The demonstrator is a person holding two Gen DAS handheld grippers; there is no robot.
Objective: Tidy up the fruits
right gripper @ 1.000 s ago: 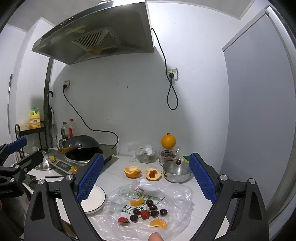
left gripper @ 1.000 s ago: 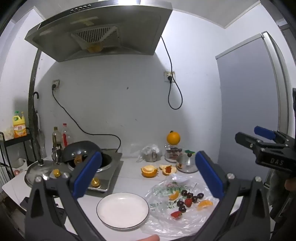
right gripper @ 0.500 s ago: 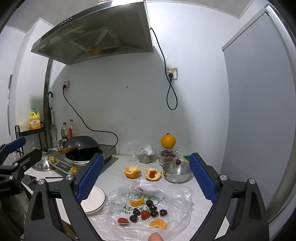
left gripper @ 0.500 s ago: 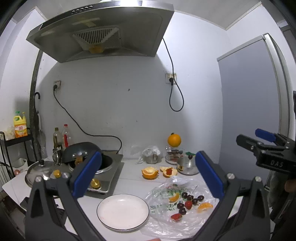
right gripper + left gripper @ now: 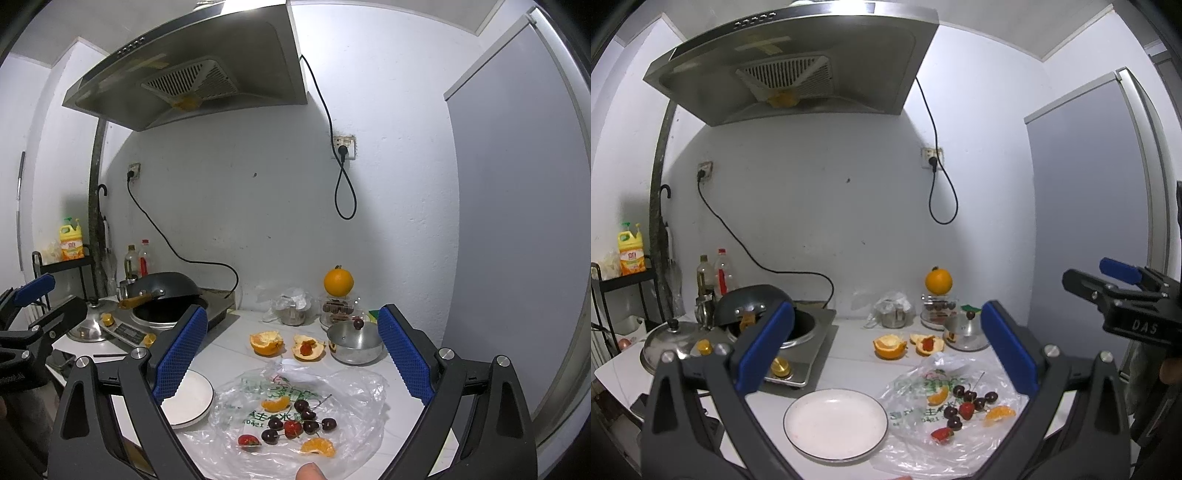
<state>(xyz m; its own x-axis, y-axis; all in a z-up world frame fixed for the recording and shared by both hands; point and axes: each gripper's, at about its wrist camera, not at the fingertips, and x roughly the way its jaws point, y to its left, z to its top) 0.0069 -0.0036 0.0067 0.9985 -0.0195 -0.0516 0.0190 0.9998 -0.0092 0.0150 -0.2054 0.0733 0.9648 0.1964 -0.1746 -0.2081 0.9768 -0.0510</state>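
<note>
On the white counter lies a clear plastic bag [image 5: 351,384] spread flat, with dark cherries [image 5: 306,424], two strawberries [image 5: 248,440] and two orange segments [image 5: 317,446] on it. Left of it stands an empty white plate [image 5: 835,424]. My left gripper [image 5: 886,350] is open, held above the plate and bag with nothing between its fingers. My right gripper [image 5: 291,354] is open too, hovering above the bag. A fingertip [image 5: 310,472] shows at the bottom edge of the right wrist view.
Behind the bag lie two orange peel halves [image 5: 266,342], one holding a strawberry. A steel bowl [image 5: 355,342] with a cherry on its rim, a whole orange [image 5: 338,281] on a jar, and a foil-wrapped pot stand further back. A wok [image 5: 757,306] on an induction cooker occupies the left.
Both grippers have drifted back and up slightly, so the counter looks a little farther away. The fruit, bag and plate have not moved.
</note>
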